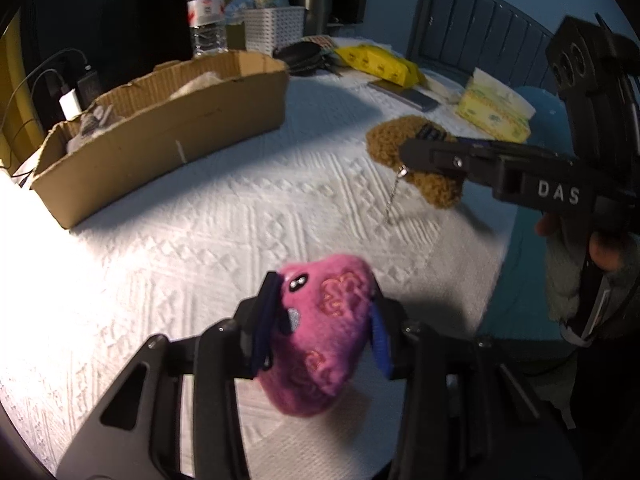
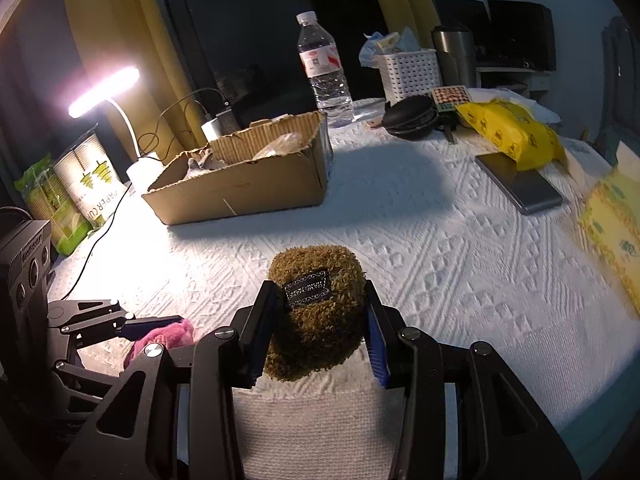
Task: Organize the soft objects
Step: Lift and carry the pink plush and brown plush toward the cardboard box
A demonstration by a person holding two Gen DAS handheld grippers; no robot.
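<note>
At the far left of the right wrist view, a lit lamp [image 2: 105, 87] is seen above a stack of cups [image 2: 90, 176] whose wrapper reads "PAPER CU", the rest being cut off. None of this is shown in the left wrist view, where only a charger [image 1: 71, 105] and its cable are seen at the far left.

A torn cardboard box [image 1: 160, 136] is placed on the white cloth [image 1: 224, 208], with pale crumpled things inside it. Behind it a water bottle [image 2: 324, 68] is stood; its red and white label cannot be read. To the right, a white basket [image 2: 408, 70], a yellow packet [image 2: 512, 132] and a tissue box [image 1: 494, 110] are found along the far edge.

The pink plush toy [image 1: 324, 332] is pressed between the pads of the left gripper [image 1: 320, 320], at the near edge of the cloth. The brown plush toy [image 2: 318, 312] is clamped in the right gripper [image 2: 320, 320], further right; a dark sewn label is shown on it only in the right wrist view, its writing too small to read. The letters "DAS" on the right gripper, and a small chain [image 1: 394, 192] hung from the brown toy, are shown only in the left wrist view.
</note>
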